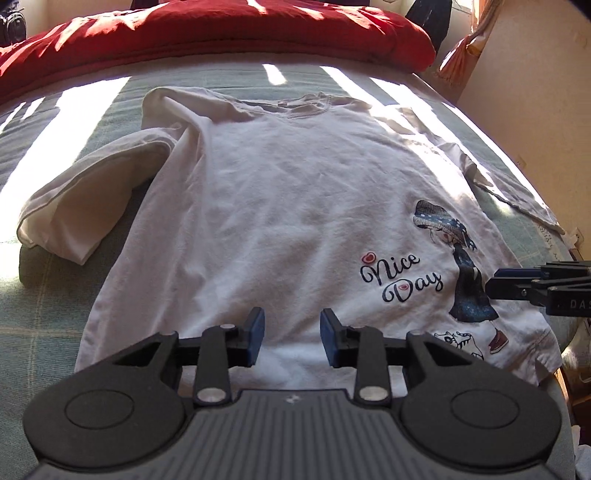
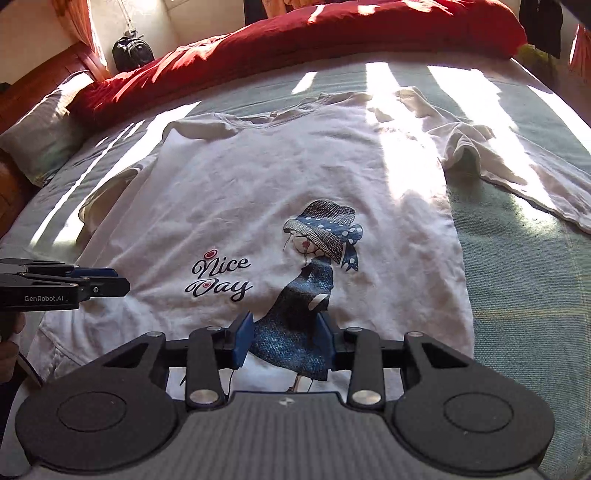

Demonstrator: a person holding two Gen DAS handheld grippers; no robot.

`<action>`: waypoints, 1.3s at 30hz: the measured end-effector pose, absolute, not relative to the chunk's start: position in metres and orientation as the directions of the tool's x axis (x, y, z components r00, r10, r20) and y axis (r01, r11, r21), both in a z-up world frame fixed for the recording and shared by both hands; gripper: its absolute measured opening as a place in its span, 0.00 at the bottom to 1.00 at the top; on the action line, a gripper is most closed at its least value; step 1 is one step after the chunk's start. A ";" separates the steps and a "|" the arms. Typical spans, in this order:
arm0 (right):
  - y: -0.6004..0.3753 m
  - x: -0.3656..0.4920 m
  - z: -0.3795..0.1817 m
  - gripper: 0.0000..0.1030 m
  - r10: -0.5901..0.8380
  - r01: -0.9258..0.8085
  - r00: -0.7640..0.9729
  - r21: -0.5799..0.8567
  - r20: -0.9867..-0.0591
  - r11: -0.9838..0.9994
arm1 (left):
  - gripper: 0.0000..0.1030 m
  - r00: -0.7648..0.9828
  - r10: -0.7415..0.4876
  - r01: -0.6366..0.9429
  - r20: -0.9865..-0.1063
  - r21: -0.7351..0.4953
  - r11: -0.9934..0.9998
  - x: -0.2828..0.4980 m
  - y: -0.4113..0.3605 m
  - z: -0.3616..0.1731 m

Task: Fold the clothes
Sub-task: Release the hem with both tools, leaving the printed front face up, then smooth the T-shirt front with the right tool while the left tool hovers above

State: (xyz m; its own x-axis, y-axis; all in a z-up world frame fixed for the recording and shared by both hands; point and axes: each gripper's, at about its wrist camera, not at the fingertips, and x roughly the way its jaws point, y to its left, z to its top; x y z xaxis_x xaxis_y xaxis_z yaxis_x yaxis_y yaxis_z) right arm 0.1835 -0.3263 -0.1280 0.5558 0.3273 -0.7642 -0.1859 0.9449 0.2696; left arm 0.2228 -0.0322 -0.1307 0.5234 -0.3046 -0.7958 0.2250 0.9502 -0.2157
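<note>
A white long-sleeved T-shirt (image 1: 266, 206) lies face up on the green bedspread (image 1: 48, 314), printed with "Nice Day" (image 2: 221, 278) and a girl in a blue hat (image 2: 317, 258). Its neck points away from me. One sleeve (image 1: 74, 214) lies bunched at the left and the other sleeve (image 2: 517, 173) trails off to the right. My left gripper (image 1: 291, 332) hovers open over the shirt's near hem, with nothing between its blue pads. My right gripper (image 2: 284, 332) stands open above the printed skirt. Each gripper shows side-on in the other's view: left gripper (image 2: 118, 280), right gripper (image 1: 493, 282).
A red duvet (image 1: 221, 33) is heaped along the far side of the bed. A pillow (image 2: 40, 136) and a black bag (image 2: 133, 51) sit at the far left. A wall (image 1: 535, 92) stands close to the bed's right edge. A person's hand (image 2: 9, 339) holds the left gripper.
</note>
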 end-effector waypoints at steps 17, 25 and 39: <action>-0.404 0.221 -0.149 0.43 0.221 0.141 0.638 0.393 -0.738 0.909 | 0.12 0.579 -0.165 0.014 -0.799 -0.192 0.981 0.287 0.006 -0.146; -0.324 0.232 -0.134 0.46 0.251 -0.162 0.617 0.192 -0.745 0.968 | 0.27 0.532 -0.363 0.371 -0.765 -0.175 0.912 0.258 -0.081 -0.138; -0.292 0.283 -0.161 0.54 0.177 -0.241 0.639 0.023 -0.749 0.970 | 0.30 0.627 -0.173 0.202 -0.760 -0.056 0.978 0.307 -0.018 -0.164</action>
State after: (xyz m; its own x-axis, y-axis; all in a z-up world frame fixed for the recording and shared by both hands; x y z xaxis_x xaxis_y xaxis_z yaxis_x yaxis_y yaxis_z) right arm 0.2826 -0.2919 -0.1608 0.6390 0.1770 -0.7486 -0.2413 0.9702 0.0234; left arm 0.3072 -0.0180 -0.1636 0.6266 -0.1730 -0.7599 0.2016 0.9778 -0.0564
